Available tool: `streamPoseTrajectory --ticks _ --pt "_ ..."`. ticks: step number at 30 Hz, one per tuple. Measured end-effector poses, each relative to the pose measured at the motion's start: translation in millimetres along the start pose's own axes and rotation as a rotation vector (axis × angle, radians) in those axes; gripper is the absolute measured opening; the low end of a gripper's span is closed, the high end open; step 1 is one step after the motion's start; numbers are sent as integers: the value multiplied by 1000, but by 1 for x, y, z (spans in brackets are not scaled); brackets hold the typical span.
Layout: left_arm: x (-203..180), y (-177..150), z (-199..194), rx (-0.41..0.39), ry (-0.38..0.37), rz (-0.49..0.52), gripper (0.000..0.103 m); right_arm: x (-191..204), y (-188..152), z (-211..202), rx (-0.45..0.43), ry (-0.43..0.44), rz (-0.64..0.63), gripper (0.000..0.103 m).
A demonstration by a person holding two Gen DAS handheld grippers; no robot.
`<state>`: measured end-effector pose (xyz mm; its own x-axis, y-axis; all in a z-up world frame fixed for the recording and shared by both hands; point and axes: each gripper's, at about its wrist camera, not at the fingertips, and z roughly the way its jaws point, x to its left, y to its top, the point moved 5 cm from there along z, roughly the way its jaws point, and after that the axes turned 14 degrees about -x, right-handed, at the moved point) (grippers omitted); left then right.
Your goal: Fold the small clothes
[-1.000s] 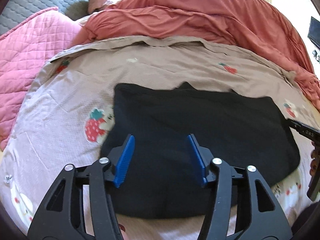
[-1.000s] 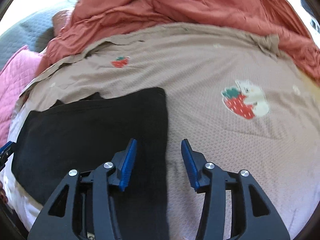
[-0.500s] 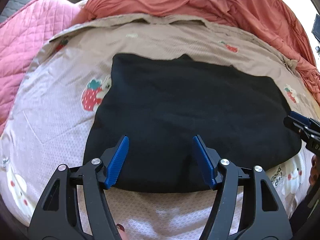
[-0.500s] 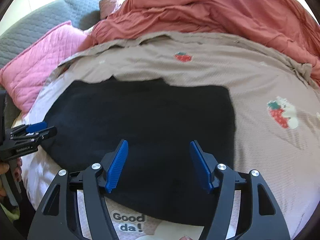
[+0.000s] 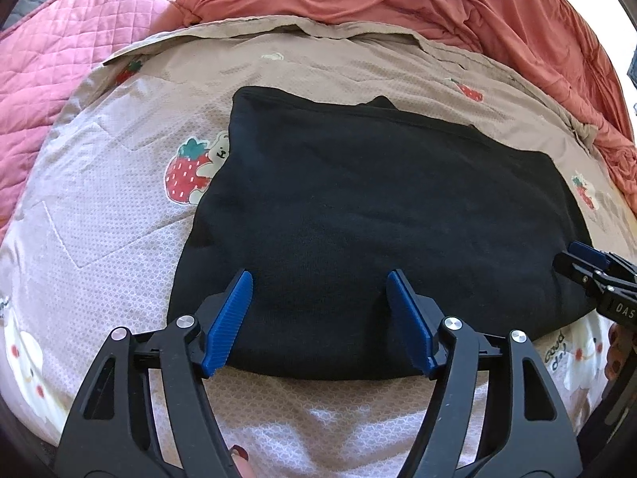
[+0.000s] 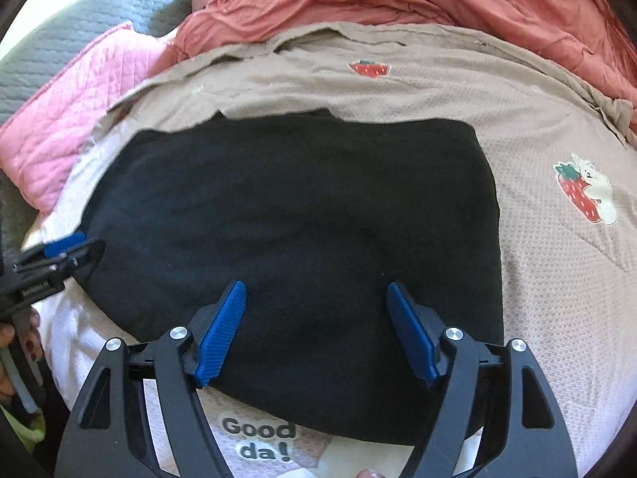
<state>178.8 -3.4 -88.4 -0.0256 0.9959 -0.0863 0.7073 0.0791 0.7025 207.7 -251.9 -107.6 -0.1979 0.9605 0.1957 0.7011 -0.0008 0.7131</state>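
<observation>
On the strawberry-print blanket (image 5: pixel 119 215) lies the black garment (image 5: pixel 378 215), already folded into a flat rectangle — further folds may remain. Left gripper (image 5: pixel 320 318) and right gripper (image 6: pixel 316 330) have just been opening — both hover over its near edge, gaping, holding nothing.

A beige bedsheet (image 5: pixel 119 215) printed with strawberries and small white bears covers the bed, with the words "Good da!" (image 6: pixel 260 440) printed near its front edge. A rumpled coral-red duvet (image 5: pixel 398 4) is heaped along the far side of the bed, its edge lying over the back of the sheet. To the left, a pink quilted pillow (image 5: pixel 59 51) sits just beside the sheet, and behind it lies a grey quilted cover (image 6: pixel 71 36).
</observation>
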Motion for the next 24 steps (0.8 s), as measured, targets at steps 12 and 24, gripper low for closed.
streamPoseTrajectory --ticks 12,24 --pt "1 3 -12 7 -15 -33 73 5 21 -22 -153 3 -32 92" --pt "15 8 -26 -34 20 -49 93 23 25 -45 -281 -17 -133 94"
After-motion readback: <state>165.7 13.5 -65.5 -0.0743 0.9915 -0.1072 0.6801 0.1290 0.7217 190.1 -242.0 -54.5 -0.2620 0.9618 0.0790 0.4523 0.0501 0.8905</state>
